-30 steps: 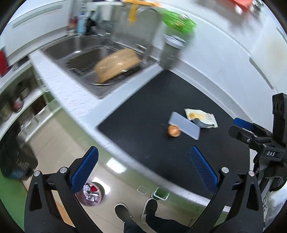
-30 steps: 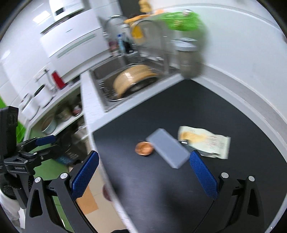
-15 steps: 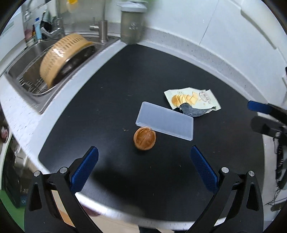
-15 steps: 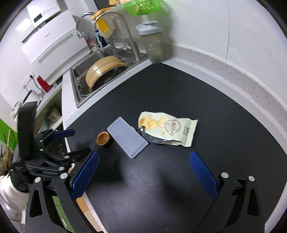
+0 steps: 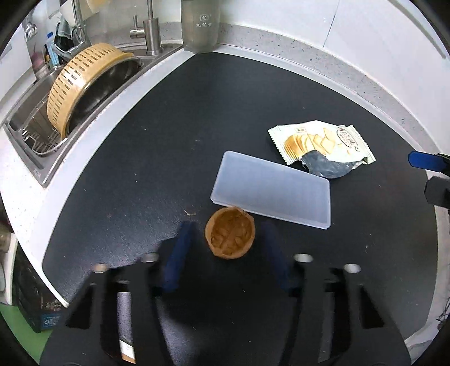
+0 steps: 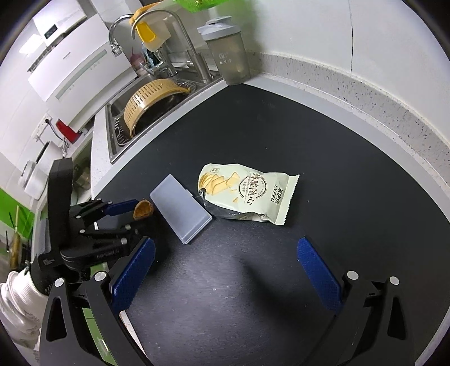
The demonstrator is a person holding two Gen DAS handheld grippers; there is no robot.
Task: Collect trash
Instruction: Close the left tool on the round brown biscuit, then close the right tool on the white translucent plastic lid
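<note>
A brown walnut half-shell [image 5: 230, 238] lies on the black mat [image 5: 157, 146], touching the near edge of a translucent plastic lid [image 5: 271, 191]. An opened cracker bag [image 5: 320, 145] lies just beyond the lid. My left gripper [image 5: 226, 225] points down over the shell with its jaws closing. The shell sits between the blurred blue pads with a thin gap on each side. In the right wrist view the left gripper [image 6: 132, 214] straddles the shell [image 6: 143, 211]. My right gripper [image 6: 225, 245] hangs open over bare mat, short of the bag [image 6: 247, 194] and the lid [image 6: 181, 208].
A sink [image 5: 31, 132] at the left holds a yellow colander [image 5: 84, 81] over a dark bowl. A grey shaker bottle [image 5: 200, 25] stands at the back beside the faucet [image 6: 180, 36]. A white speckled counter [image 5: 351, 76] rims the mat. The counter's front edge drops off at the lower left.
My left gripper came down closer to the walnut shell and its jaws narrowed from wide open to just outside the shell. My right gripper moved a little nearer the mat.
</note>
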